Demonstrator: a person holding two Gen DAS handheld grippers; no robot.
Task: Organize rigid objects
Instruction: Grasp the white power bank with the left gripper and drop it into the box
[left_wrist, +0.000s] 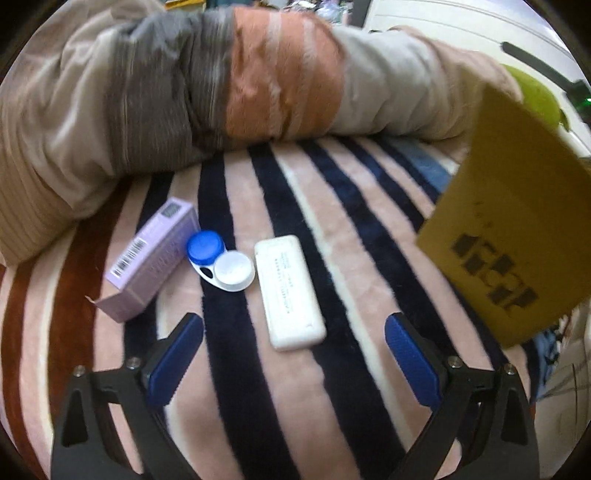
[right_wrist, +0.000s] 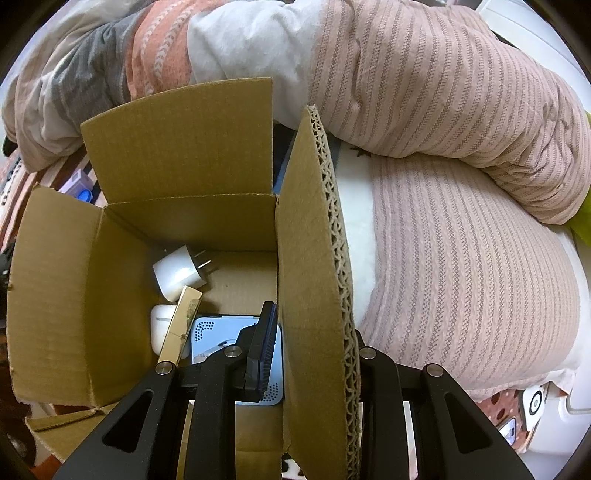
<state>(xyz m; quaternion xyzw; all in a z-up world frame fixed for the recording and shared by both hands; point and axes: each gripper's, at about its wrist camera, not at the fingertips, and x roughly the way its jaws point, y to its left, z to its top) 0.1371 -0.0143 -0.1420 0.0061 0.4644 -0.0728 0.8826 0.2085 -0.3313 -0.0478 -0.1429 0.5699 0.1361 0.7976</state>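
While the right gripper (right_wrist: 314, 354) sat clamped on the cardboard box's (right_wrist: 74, 280) right-hand flap (right_wrist: 314, 258), one finger inside the wall & one outside, the left gripper (left_wrist: 293, 339) hung over the striped blanket (left_wrist: 332, 206) w/ jaws spread wide, nothing in them. Between its blue pads (left_wrist: 177, 354) and just ahead lay the white case (left_wrist: 290, 291), long axis running roughly away from the camera, tilted a bit left at the far end, so a pinch across its narrow width looked the likely next grab. Left of it: contact lens case (left_wrist: 221, 260), then a lilac carton (left_wrist: 151, 258). Box stood to the right. Already inside: charger plug (right_wrist: 181, 273), earbud case (right_wrist: 162, 328), pale blue device (right_wrist: 210, 339).
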